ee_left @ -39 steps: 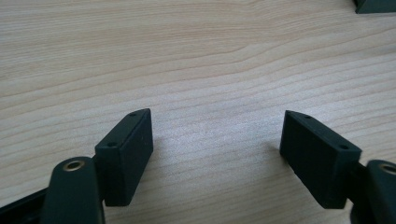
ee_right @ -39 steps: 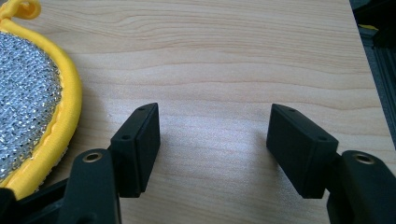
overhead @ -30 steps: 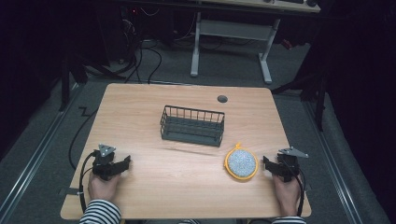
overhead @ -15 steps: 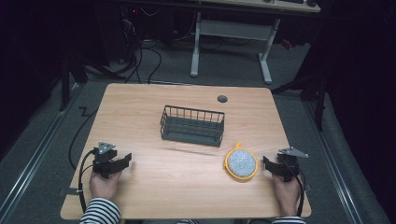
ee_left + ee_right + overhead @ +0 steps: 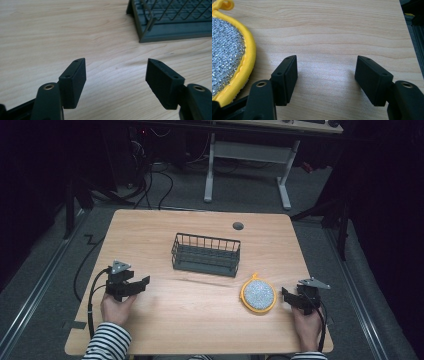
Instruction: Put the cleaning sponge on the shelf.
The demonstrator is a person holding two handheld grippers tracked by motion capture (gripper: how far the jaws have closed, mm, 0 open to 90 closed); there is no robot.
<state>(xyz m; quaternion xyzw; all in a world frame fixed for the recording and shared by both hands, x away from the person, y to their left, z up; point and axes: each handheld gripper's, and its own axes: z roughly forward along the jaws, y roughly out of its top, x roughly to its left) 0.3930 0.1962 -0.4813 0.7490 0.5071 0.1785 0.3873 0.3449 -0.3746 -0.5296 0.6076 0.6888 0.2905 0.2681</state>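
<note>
A dark wire basket (image 5: 206,254) stands empty near the middle of the wooden table (image 5: 150,230); its corner (image 5: 172,22) shows at the top right of the left gripper view. A round silver scouring pad with a yellow rim (image 5: 258,294) lies flat in front of the basket, toward the right. My left gripper (image 5: 142,282) hovers over bare wood at the table's left. Its jaws have just been opening and stand open (image 5: 115,61) with nothing between them. My right gripper (image 5: 285,295) rests just right of the pad (image 5: 227,50), open (image 5: 325,58) and apart from it.
A small round cable hole (image 5: 238,226) sits at the table's far edge. The table's right edge (image 5: 409,42) runs close by the right gripper. A white-legged desk (image 5: 245,165) and cables stand on the dark floor beyond.
My left gripper has lifted slightly off the table and shifted a little toward the far side. The right gripper, pad and basket have not moved.
</note>
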